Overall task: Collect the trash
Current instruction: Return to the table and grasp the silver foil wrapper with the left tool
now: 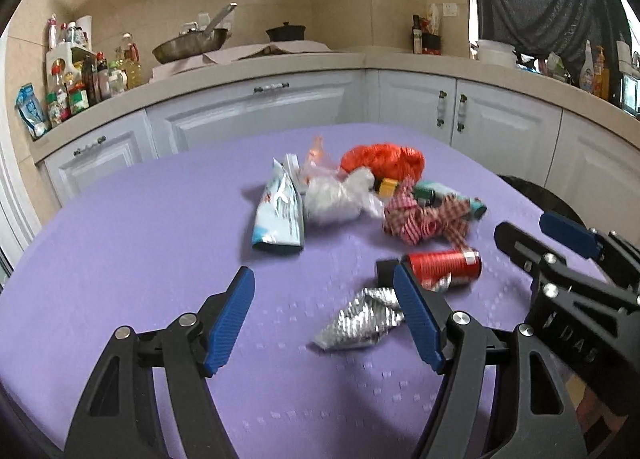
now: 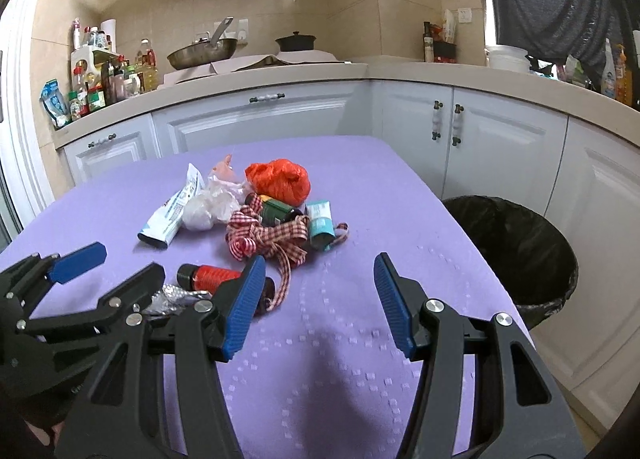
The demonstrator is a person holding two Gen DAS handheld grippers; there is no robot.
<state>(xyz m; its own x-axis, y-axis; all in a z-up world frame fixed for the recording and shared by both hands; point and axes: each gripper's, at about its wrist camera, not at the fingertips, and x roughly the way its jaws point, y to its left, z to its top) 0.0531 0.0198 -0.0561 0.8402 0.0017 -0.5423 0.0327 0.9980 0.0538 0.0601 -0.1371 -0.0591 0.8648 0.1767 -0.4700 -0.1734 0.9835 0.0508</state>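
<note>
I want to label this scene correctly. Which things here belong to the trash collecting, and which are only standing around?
Belong to the job:
- silver foil wrapper
- red bottle
- checkered ribbon
- orange bag
- white tube
- black trash bin

Only standing around:
- frying pan
- black pot
- condiment bottles

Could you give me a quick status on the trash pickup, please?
Left gripper open, right gripper open, both empty. Foil wrapper nearest, trash pile untouched. Bin clear.
</note>
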